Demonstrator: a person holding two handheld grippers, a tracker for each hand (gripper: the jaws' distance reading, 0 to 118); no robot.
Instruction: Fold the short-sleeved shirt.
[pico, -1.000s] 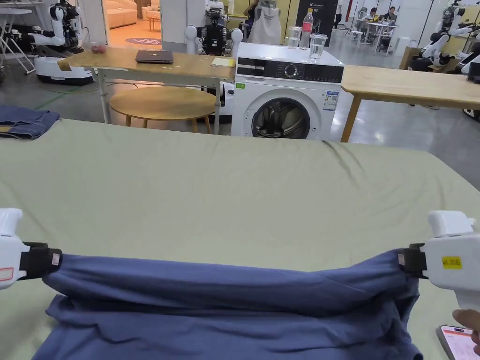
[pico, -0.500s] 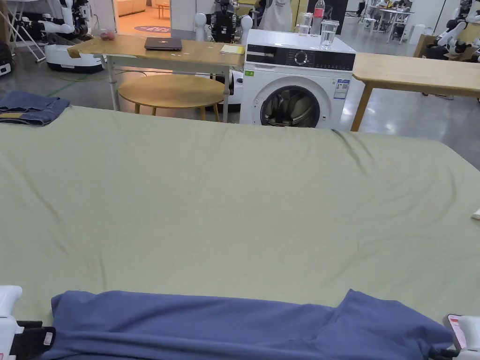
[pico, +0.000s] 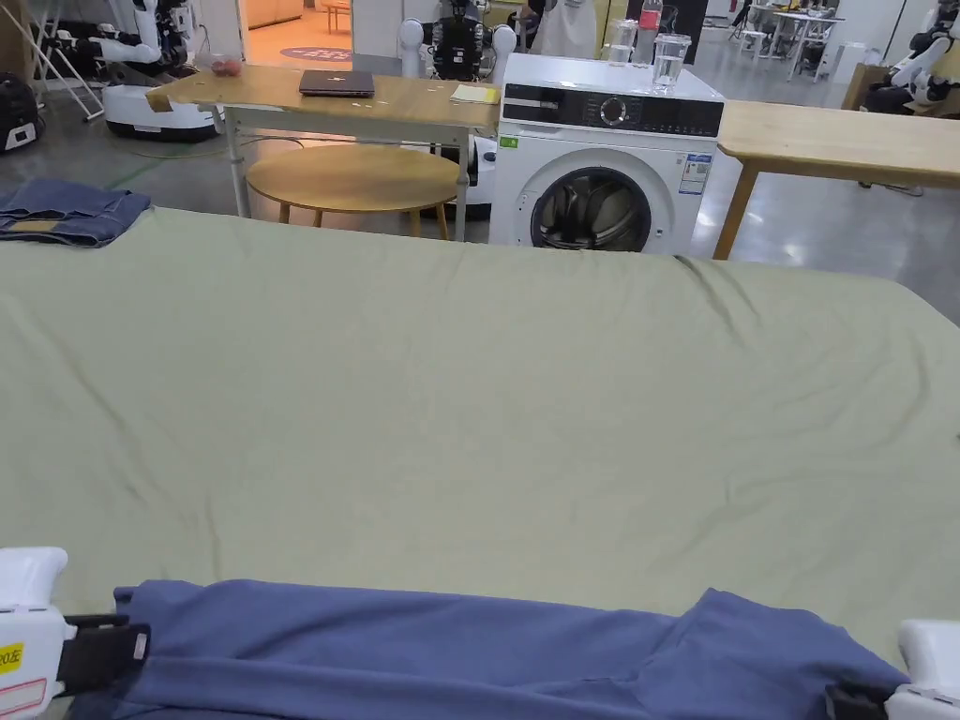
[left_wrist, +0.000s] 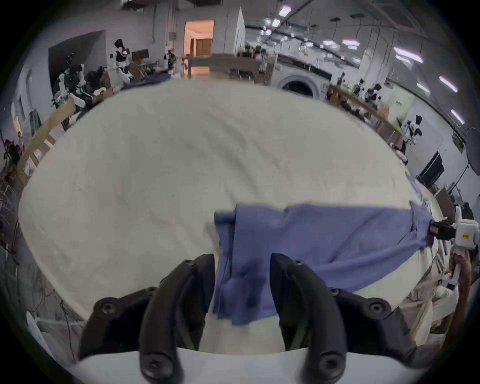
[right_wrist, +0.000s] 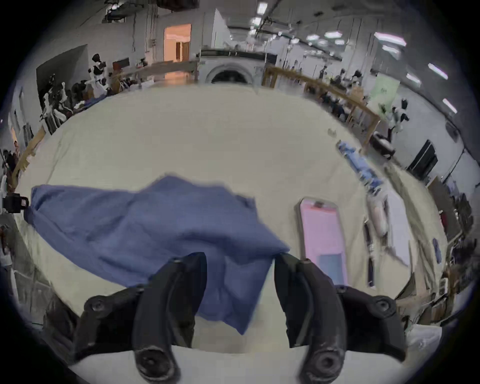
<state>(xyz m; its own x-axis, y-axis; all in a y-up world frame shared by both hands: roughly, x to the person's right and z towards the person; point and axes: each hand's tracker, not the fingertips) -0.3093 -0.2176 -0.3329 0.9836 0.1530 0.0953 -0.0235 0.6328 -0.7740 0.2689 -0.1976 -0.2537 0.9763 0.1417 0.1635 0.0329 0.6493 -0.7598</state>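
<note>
Green sheet (pico: 469, 394) spreads bare and wide ahead of both grippers, running to a far edge where folded denim (pico: 66, 214) sits at the left corner; past that edge stand a washing machine (pico: 600, 159) and wooden tables. The blue shirt (pico: 450, 647) lies along the near edge, its long axis running straight from the left gripper (pico: 131, 647) to the right gripper (pico: 839, 698), with a sleeve corner peaking up close to the right one. In the left gripper view, the left gripper's jaws stand spread, with the shirt's end lying loose between them and hanging past the near edge. In the right gripper view, the right gripper's (right_wrist: 240, 262) jaws are likewise apart around the other end of the cloth. A phone (right_wrist: 322, 239) lies on the sheet just right of the right gripper, close to the shirt's edge but apart from it.
</note>
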